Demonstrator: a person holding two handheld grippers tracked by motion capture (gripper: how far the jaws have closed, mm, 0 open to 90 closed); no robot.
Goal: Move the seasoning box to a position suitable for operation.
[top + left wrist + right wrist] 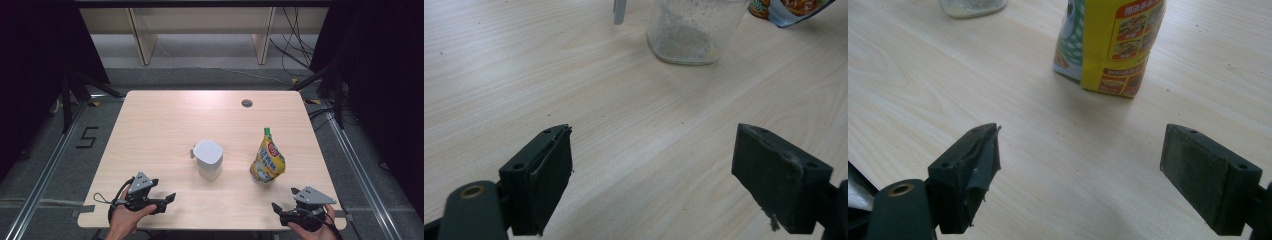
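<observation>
So the two things in play are the clear jar with the white lid sitting mid-worktop, and the yellow stand-up pouch with the green cap just to its right, the two near each other but apart. In the left gripper view the jar looks frosted with some pale powdery stuff inside, and a little grey tab hangs off the lid on one side.

Both grippers are back at the near edge of the worktop, well short of everything. The left gripper has its jaws spread wide with nothing between them, pointed roughly at the jar. The right gripper is the same deal, jaws fully apart and empty, with the pouch straight ahead in its own view.

What I'd worry about: that pouch is soft and top-heavy, standing on a folded base. Come in low or off-centre with one jaw and it'll probably just tip over or slide instead of getting gripped. Squeeze it mid-body and it may buckle, and if the cap is off by then, stuff comes out. The jar looks smooth-walled and wide, so the jaws may barely span it, and a glancing touch could shove it into the pouch. Also can't tell if the lid is latched, so lifting by it seems risky.
</observation>
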